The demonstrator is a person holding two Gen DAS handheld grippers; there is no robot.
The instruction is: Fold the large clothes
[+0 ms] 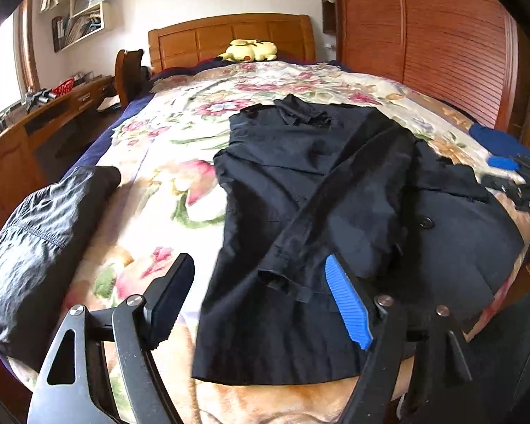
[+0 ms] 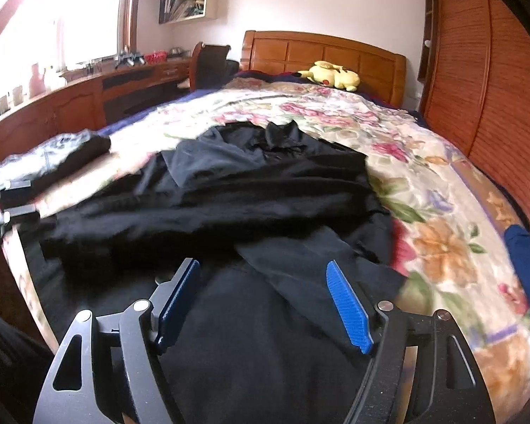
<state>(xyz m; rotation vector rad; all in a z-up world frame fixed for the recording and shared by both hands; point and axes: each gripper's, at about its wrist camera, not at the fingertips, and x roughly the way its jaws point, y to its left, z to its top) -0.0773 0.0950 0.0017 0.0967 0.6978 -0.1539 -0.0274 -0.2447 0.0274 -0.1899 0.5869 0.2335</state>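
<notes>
A large black coat lies spread on the floral bedspread, one sleeve folded diagonally across its front with the cuff near the front hem. My left gripper is open and empty, hovering above the coat's lower left part by the cuff. In the right wrist view the coat fills the middle, and my right gripper is open and empty just above its near right side. The right gripper also shows at the right edge of the left wrist view.
A folded shiny black garment lies at the bed's left edge. A blue cloth lies at the right edge. A yellow plush toy sits by the wooden headboard. A desk stands left, a wardrobe right.
</notes>
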